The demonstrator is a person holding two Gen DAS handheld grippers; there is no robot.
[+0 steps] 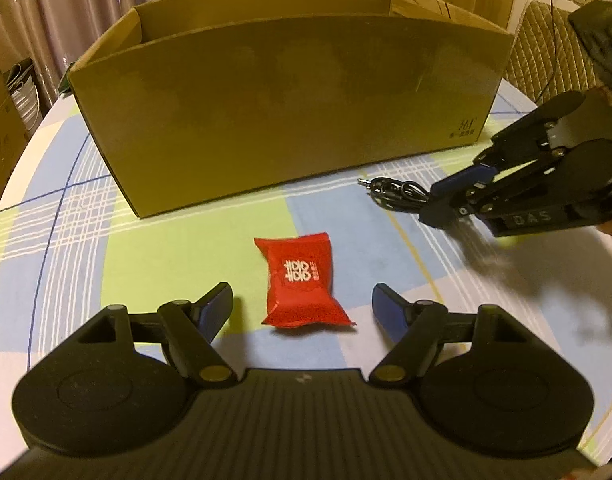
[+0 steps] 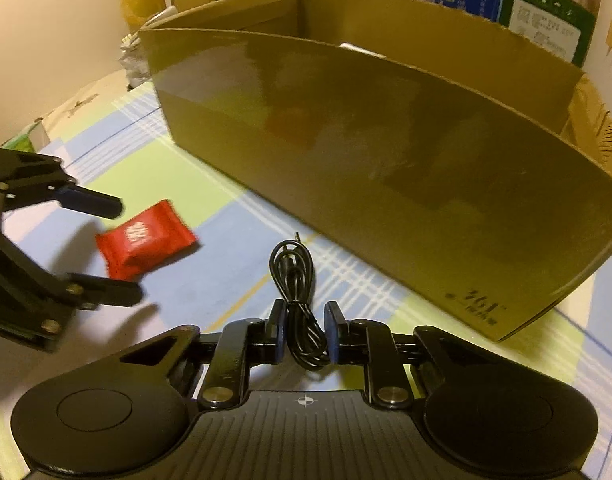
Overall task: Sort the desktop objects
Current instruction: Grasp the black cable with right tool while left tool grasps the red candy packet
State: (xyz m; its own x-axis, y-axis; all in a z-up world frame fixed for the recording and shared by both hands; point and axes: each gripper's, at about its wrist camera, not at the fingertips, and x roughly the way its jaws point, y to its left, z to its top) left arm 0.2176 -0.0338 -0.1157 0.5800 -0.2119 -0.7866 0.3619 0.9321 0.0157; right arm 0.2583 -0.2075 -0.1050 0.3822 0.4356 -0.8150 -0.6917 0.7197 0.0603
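I have two things to put away on the checked tablecloth [image 1: 66,240]: a red candy packet [image 1: 302,284] and a black coiled audio cable [image 2: 298,300]. The big cardboard box [image 1: 282,112] stands just behind them both.

My left gripper [image 1: 302,308] is wide open. The red packet lies between its two fingers, and neither finger touches it. My right gripper [image 2: 304,332] has its fingers pulled in close on the near end of the cable. They look like they are pinching it, but the cable rests on the cloth, not yet lifted.

Here is what I think could go wrong. The cable is a loose bundle, so if I only pinch one loop, the rest may hang down, catch on the box wall, or slip out on the way up. The red packet is puffy and shiny, so it may squirt out sideways when I squeeze. It also lies a bit crooked between the fingers, so one finger may hit first and push it away. The box wall is tall, so I must lift high enough to clear it
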